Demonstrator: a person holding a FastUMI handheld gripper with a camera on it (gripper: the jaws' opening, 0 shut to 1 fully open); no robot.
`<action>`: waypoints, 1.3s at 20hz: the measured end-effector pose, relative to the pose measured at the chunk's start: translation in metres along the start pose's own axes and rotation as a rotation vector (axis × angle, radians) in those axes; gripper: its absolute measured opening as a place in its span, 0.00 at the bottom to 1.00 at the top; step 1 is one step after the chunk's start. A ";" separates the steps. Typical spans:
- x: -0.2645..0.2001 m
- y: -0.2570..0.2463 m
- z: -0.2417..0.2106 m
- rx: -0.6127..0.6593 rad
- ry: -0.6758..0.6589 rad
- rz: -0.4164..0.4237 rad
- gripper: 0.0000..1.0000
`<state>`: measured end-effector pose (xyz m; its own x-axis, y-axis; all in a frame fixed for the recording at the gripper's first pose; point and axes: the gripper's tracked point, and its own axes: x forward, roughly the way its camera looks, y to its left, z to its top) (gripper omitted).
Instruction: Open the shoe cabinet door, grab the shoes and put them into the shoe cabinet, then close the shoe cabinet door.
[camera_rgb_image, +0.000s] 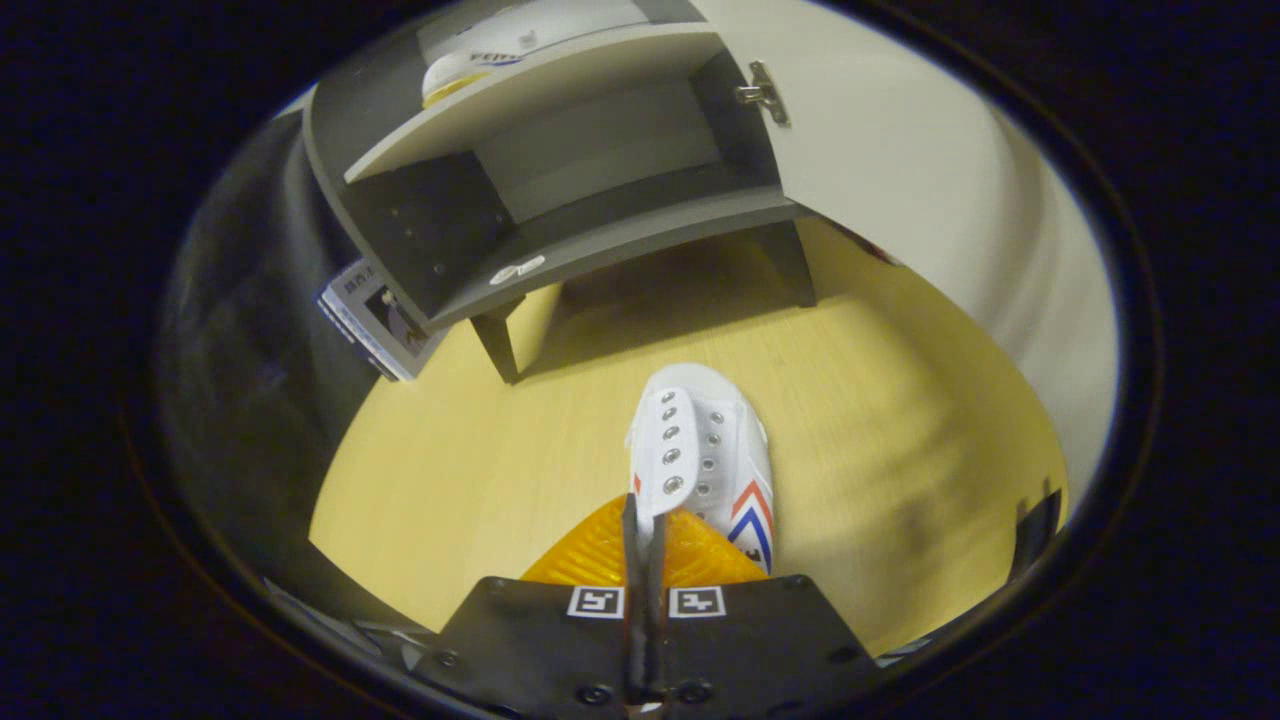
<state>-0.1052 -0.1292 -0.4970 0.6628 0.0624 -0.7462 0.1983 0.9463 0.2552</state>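
White shoe (705, 455) pinched by hand-held gripper (645, 525); cabinet door (900, 160) open

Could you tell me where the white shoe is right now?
The white shoe is gripped between the gripper fingers, over the floor, short of the open cabinet.

Warm, even light with heavy fisheye bending

The cabinet (560, 190) beyond the tool (645, 540) casts a soft shadow on the floor (880, 400); the surroundings smear.

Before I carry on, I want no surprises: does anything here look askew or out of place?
Nothing stands out. The gripper is shut on the white shoe, the cabinet door stands open, and another shoe already lies on the upper shelf.
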 end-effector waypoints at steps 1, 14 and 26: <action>-0.003 0.001 0.000 0.013 0.004 0.008 0.02; -0.025 0.035 0.050 0.077 -0.131 0.049 0.02; -0.126 0.113 0.199 0.100 -0.469 0.113 0.02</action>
<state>-0.0222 -0.0934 -0.2518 0.9333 -0.0081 -0.3590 0.1594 0.9052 0.3940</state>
